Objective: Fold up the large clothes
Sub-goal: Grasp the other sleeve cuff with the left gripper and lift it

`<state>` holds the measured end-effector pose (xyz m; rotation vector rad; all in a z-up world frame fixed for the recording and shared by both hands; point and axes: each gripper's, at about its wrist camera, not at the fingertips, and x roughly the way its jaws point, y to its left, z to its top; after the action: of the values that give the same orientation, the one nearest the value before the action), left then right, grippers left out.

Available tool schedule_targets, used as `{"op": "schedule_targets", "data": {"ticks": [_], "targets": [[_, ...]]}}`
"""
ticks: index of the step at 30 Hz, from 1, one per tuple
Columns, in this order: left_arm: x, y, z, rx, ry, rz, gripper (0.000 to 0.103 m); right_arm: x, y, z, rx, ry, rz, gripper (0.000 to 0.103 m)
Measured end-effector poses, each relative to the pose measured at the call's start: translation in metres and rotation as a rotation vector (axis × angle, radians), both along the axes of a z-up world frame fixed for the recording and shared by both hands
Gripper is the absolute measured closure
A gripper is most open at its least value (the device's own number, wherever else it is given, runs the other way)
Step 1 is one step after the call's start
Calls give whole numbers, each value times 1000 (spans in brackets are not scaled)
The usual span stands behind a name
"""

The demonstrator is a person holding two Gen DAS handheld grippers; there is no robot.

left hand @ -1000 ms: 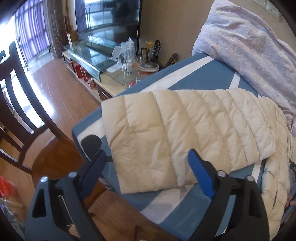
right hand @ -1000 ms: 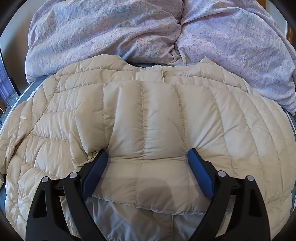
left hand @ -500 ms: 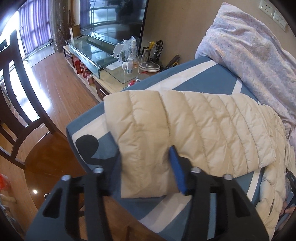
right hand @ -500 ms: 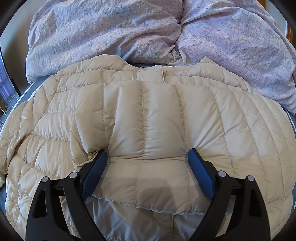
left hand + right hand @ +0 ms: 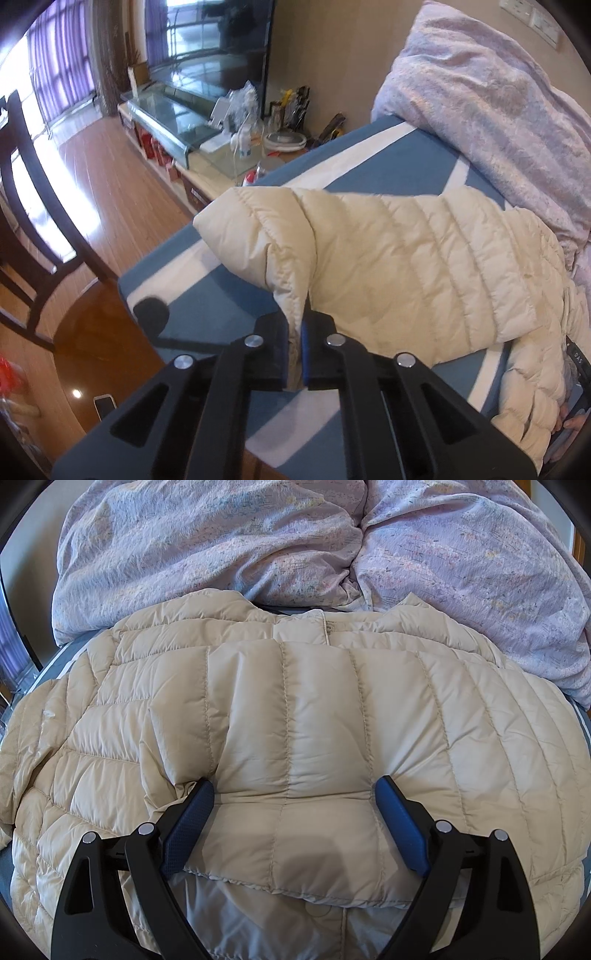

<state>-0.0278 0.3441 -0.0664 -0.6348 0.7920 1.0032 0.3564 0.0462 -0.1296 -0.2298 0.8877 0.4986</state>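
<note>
Jacket (image 5: pixel 295 738): one, cream, on bed (image 5: pixel 388 162).
Left gripper (image 5: pixel 294 341): clamped on sleeve (image 5: pixel 295 295), 6 o'clock.
Right gripper (image 5: pixel 294 827): fingers spread, pressing jacket.

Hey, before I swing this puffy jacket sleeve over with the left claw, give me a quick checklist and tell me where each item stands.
1. Left claw shut on the sleeve cuff: ok, fabric is pinched between the blue pads.
2. Cuff lifted off the blue bedsheet: ok, the end hangs raised.
3. Right claw steadying the jacket body: ok, it is open with its fingers pressing into the folded panel.
4. Lilac duvet off the jacket: cannot tell, it meets the collar edge.
5. Grip deep enough to hold through the swing: cannot tell, only a thin edge shows.
</note>
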Motion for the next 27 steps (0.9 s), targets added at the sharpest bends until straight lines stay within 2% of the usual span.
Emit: {"op": "schedule_targets", "data": {"ticks": [10,17,22,27], "targets": [[66,-33,59,88,-41,-167,98,0,3,2,-20,8,2,12],[140,-91,93,124,-97,-370,98,0,-2,11,-11,44,22,12],[194,-146,98,125,-116,-518,98,-3,-23,30,38,37,16,12],[237,-195,88,98,-118,-637,98,0,-50,42,38,5,-19,8]]}}
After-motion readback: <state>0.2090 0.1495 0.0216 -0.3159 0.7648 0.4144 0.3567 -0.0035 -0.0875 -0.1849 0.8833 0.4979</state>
